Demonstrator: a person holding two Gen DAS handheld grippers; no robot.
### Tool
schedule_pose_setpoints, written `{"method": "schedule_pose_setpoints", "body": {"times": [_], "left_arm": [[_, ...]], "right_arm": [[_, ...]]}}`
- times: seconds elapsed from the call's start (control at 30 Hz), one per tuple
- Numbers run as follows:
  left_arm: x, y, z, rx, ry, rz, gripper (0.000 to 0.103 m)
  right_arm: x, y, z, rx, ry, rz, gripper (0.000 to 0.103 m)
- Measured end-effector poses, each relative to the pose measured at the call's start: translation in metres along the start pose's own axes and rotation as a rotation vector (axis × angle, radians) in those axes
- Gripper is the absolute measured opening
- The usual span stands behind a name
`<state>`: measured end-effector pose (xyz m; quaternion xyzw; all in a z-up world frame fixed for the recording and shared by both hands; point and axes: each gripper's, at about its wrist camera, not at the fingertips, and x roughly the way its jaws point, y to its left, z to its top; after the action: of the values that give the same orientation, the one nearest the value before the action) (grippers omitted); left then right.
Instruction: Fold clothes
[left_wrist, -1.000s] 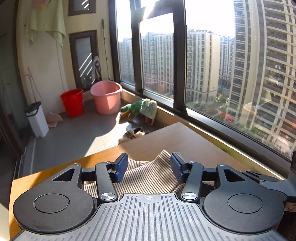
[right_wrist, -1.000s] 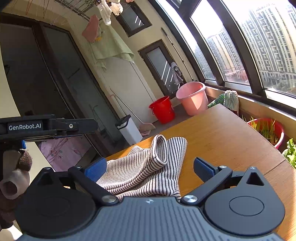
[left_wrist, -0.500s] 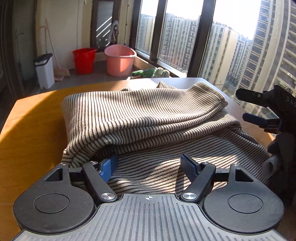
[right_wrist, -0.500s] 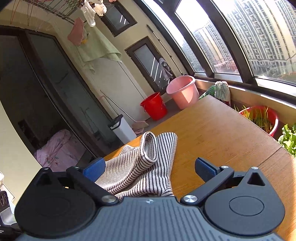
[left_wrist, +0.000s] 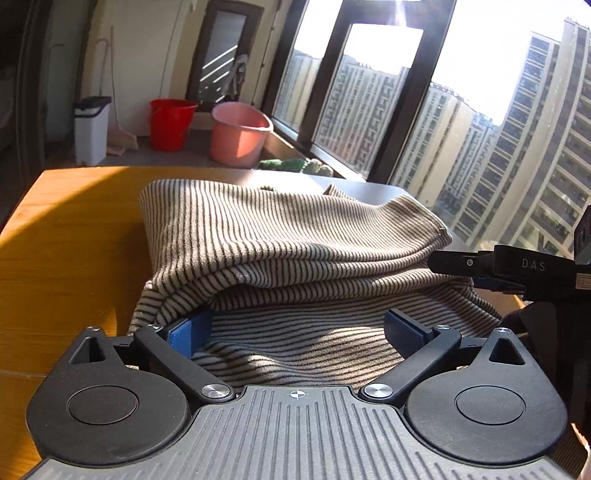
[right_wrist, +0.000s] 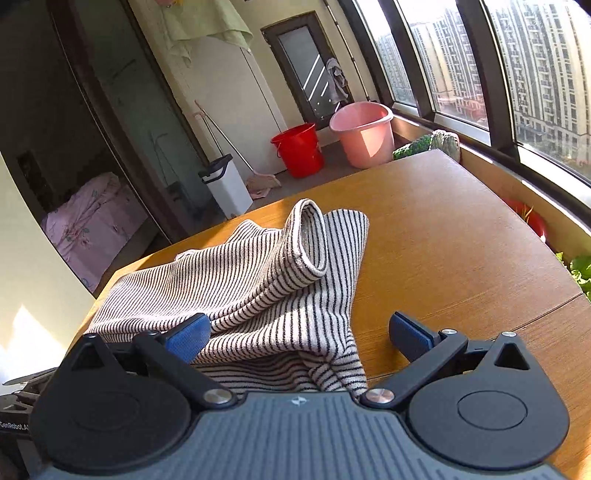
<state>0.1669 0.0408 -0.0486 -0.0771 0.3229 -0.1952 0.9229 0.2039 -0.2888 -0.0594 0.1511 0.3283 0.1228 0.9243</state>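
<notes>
A cream garment with thin dark stripes lies bunched on the wooden table. It also shows in the right wrist view, with a rolled cuff or collar sticking up. My left gripper is open, low over the near part of the cloth; its left blue pad sits under a fold. My right gripper is open over the garment's near right edge, its right pad over bare table. The right gripper's black body shows in the left wrist view, at the cloth's right side.
A red bucket, a pink bucket and a white bin stand on the floor beyond the table. Large windows run along the right. A green cloth lies by the sill. A red pot with plants sits right of the table.
The left gripper dropped from looking over the room down to the garment and opened wider. The right gripper lowered towards the cloth's near edge.
</notes>
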Motion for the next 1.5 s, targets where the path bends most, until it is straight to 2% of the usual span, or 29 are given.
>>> {"method": "schedule_pose_setpoints", "body": {"times": [0.23,0.3,0.37,0.43,0.47,0.5,0.53,0.6,0.67,0.7,0.73,0.8,0.97,1.07,1.17,1.2,1.3,1.37,1.43,1.5], "left_arm": [[-0.002,0.003,0.0,-0.023,-0.011,-0.014,0.103],[-0.002,0.003,0.0,-0.024,-0.012,-0.015,0.103],[-0.002,0.003,0.0,-0.023,-0.012,-0.013,0.103],[-0.001,0.001,-0.001,-0.016,-0.01,-0.006,0.103],[0.0,0.0,-0.001,-0.012,-0.009,-0.003,0.103],[0.0,-0.001,-0.002,-0.01,-0.008,0.0,0.103],[0.001,-0.002,-0.003,-0.008,-0.008,0.002,0.103],[0.001,-0.002,-0.004,-0.01,-0.01,0.001,0.103],[0.0,-0.002,-0.004,-0.017,-0.012,-0.003,0.103],[0.0,-0.001,-0.004,-0.02,-0.014,-0.005,0.103],[-0.001,-0.001,-0.004,-0.023,-0.015,-0.006,0.103],[-0.002,0.0,-0.005,-0.032,-0.018,-0.01,0.103],[-0.003,0.002,-0.005,-0.045,-0.024,-0.018,0.103],[-0.004,0.006,-0.004,-0.063,-0.029,-0.035,0.103],[-0.008,0.009,-0.003,-0.076,-0.032,-0.064,0.103],[-0.01,0.01,-0.002,-0.074,-0.032,-0.071,0.103],[-0.026,0.006,0.002,-0.032,-0.041,-0.078,0.103],[-0.04,-0.002,0.009,0.01,-0.097,-0.087,0.103],[-0.045,-0.009,0.021,0.023,-0.143,-0.079,0.103],[-0.036,-0.016,0.03,0.024,-0.152,-0.073,0.103]], "right_arm": [[0.0,0.032,-0.004,-0.209,0.129,-0.012,0.103],[-0.014,0.036,-0.005,-0.241,0.109,-0.011,0.102],[-0.032,0.043,0.0,-0.309,0.023,-0.058,0.097],[-0.045,0.048,0.01,-0.351,-0.055,-0.1,0.083],[-0.049,0.05,0.018,-0.353,-0.086,-0.116,0.079],[-0.049,0.05,0.026,-0.329,-0.098,-0.118,0.07],[-0.043,0.049,0.033,-0.3,-0.089,-0.114,0.062],[-0.024,0.045,0.044,-0.253,-0.057,-0.116,0.059],[0.0,0.041,0.048,-0.23,-0.014,-0.131,0.051],[0.009,0.041,0.047,-0.224,0.004,-0.138,0.032],[0.018,0.04,0.047,-0.218,0.023,-0.145,0.021],[0.01,0.046,0.047,-0.233,-0.006,-0.109,0.016],[-0.037,0.047,0.059,-0.197,-0.117,-0.04,0.014],[-0.038,0.025,0.049,-0.135,-0.084,-0.057,0.014],[-0.012,0.0,0.016,-0.126,0.013,-0.134,0.01],[-0.013,-0.006,0.009,-0.131,-0.014,-0.12,0.01],[-0.026,-0.007,0.017,-0.143,-0.022,-0.129,0.012],[-0.038,0.0,0.025,-0.198,-0.052,-0.145,0.012],[-0.045,0.009,0.031,-0.223,-0.08,-0.128,0.017],[-0.046,0.017,0.034,-0.228,-0.1,-0.096,0.021]]}}
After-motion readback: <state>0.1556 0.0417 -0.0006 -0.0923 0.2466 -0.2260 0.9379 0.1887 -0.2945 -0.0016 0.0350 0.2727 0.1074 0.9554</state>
